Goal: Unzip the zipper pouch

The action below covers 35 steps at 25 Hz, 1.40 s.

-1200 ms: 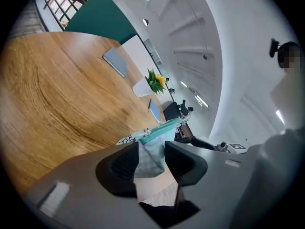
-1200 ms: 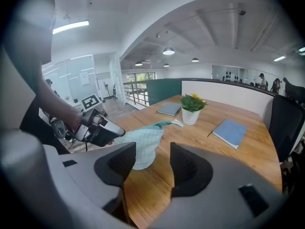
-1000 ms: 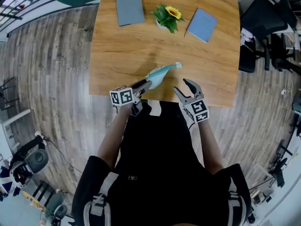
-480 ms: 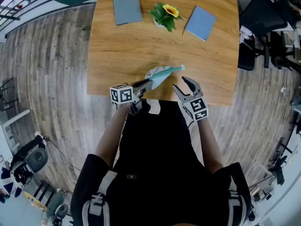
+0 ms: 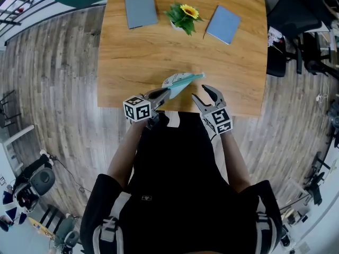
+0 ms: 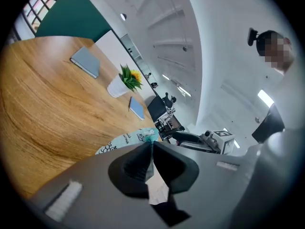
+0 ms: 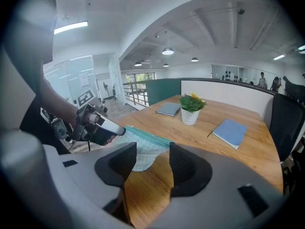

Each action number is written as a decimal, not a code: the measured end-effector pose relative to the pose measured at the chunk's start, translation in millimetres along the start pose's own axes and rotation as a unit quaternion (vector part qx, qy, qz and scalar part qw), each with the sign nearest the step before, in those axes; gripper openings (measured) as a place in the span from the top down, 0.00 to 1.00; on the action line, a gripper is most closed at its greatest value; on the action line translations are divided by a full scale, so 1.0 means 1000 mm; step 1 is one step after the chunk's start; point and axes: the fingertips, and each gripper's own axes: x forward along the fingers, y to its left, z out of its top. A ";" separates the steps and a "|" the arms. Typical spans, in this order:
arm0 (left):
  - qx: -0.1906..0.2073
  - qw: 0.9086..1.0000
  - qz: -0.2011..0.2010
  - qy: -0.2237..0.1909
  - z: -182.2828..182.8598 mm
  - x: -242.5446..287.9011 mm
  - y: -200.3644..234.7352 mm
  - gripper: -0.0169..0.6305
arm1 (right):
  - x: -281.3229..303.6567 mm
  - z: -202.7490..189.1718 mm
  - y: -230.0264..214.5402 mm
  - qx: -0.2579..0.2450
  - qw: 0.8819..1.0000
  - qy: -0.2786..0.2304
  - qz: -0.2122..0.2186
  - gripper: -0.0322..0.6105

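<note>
Left gripper (image 5: 161, 93): my jaws have just been closing and now stand together, pinched on the near end of the zipper pouch (image 5: 180, 82); in the left gripper view a thin fold of its fabric sits between the pads (image 6: 143, 161).
Right gripper (image 5: 200, 92): jaws apart, gripping nothing; it hangs just right of the pouch, near its free end.
Pouch, place: over the near edge of the table (image 5: 137, 52), between my two grippers. I cannot tell whether its lower edge touches the wood.
Pouch, long axis: in the head view it runs from my left gripper's tips up and to the right, with the free end pointing right and a little away from me.
Pouch, zipper side: the teal zipper edge is on top, and the pale patterned body hangs below it.
Right gripper view: the pouch (image 7: 143, 149) shows through the gap of my open jaws, beyond the tips and apart from both.
Far table: a grey notebook (image 5: 141, 9), a potted plant (image 5: 183, 16) with a yellow flower, and a blue notebook (image 5: 223, 24), all well apart from the pouch.
</note>
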 end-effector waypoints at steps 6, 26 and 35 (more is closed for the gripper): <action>0.107 0.994 0.027 0.005 0.012 -0.005 -0.015 0.96 | 0.004 0.010 0.011 -0.001 1.000 -0.013 0.005 0.61; 0.253 0.965 0.073 0.014 0.036 -0.037 -0.045 0.96 | 0.010 0.053 0.054 -0.029 0.998 -0.058 0.027 0.71; 0.290 0.952 0.095 0.000 0.049 -0.053 -0.055 0.96 | 0.010 0.071 0.075 -0.049 0.995 -0.075 0.041 0.80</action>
